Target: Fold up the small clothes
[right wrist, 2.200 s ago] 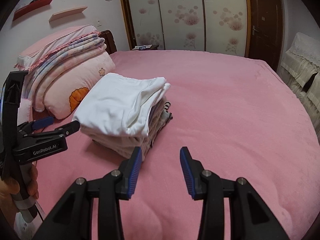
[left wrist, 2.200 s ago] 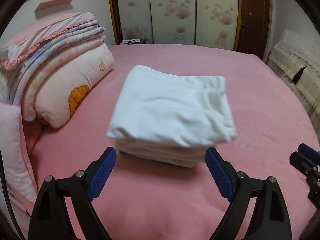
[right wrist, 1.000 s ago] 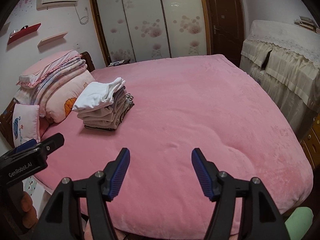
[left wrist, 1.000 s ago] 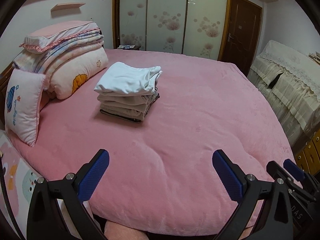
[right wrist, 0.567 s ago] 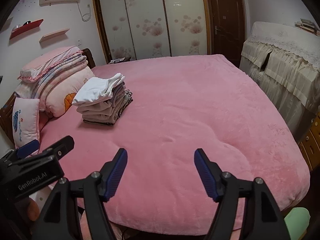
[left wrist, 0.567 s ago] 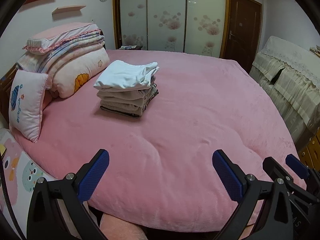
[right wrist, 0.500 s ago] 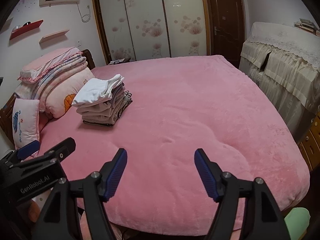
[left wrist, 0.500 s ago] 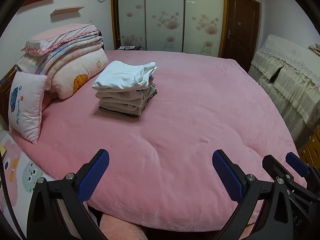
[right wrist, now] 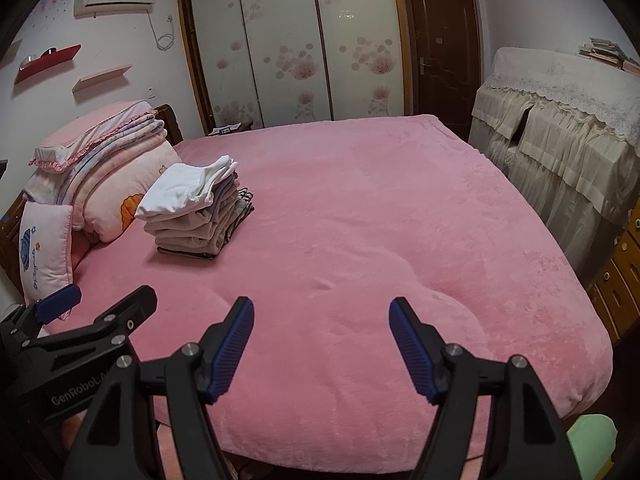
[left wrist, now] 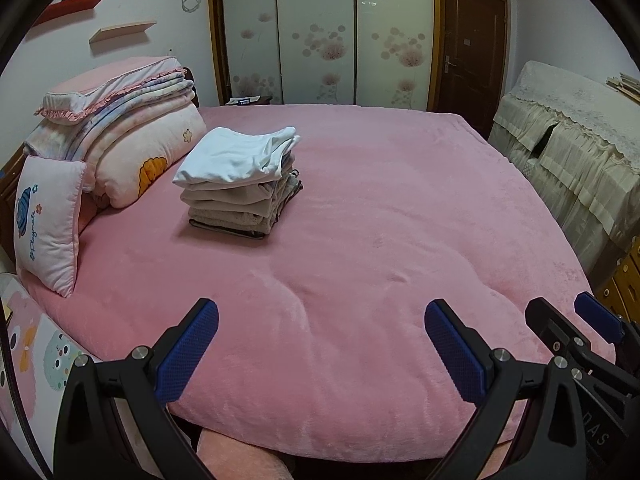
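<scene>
A stack of folded clothes (left wrist: 240,184) with a white garment on top sits on the pink bed (left wrist: 380,240), toward the pillows; the same stack (right wrist: 196,208) shows at the left in the right wrist view. My left gripper (left wrist: 320,320) hangs open over the bed's near edge, far from the stack, nothing between its blue pads. My right gripper (right wrist: 322,316) is also open and empty, over the near edge. Each gripper appears at the side of the other's view.
Folded quilts and pillows (left wrist: 120,148) pile up at the bed's left. A lace-covered piece of furniture (right wrist: 560,128) stands on the right, wooden drawers (right wrist: 620,280) beside it. Wardrobe doors (left wrist: 320,32) and a dark door (left wrist: 472,48) lie behind.
Both grippers have pulled back from the stack to the bed's near edge. In the last second the left view shifted slightly; the right jaws widened a little.
</scene>
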### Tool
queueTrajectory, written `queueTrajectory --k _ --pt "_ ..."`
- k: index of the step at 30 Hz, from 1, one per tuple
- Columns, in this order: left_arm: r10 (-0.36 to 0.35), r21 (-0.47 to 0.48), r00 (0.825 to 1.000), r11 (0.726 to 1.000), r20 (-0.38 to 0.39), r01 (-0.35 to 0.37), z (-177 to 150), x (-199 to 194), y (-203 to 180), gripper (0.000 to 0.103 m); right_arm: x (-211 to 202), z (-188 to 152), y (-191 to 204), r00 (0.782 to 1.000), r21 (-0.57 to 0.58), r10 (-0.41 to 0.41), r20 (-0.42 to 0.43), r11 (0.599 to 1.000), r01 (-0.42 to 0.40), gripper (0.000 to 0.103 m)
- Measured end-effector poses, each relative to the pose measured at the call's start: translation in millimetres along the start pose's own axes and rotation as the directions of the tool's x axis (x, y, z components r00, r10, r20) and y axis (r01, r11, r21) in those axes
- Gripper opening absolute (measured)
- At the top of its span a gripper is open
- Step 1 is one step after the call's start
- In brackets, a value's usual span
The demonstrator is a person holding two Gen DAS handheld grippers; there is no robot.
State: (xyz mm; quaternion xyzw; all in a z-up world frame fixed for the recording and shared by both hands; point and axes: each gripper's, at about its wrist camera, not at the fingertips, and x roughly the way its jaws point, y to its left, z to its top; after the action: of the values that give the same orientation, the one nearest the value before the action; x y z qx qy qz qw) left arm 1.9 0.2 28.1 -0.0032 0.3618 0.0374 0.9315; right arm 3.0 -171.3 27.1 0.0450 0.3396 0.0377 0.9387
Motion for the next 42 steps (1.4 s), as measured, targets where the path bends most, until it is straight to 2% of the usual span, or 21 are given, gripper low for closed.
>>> queueTrajectory --k 42 --pt "-0.007 0.026 1.000 1.000 -0.017 0.007 -3 -2 -19 0.102 -4 0 -17 1.000 0.022 -0.003 -0.009 1.000 0.003 0.071"
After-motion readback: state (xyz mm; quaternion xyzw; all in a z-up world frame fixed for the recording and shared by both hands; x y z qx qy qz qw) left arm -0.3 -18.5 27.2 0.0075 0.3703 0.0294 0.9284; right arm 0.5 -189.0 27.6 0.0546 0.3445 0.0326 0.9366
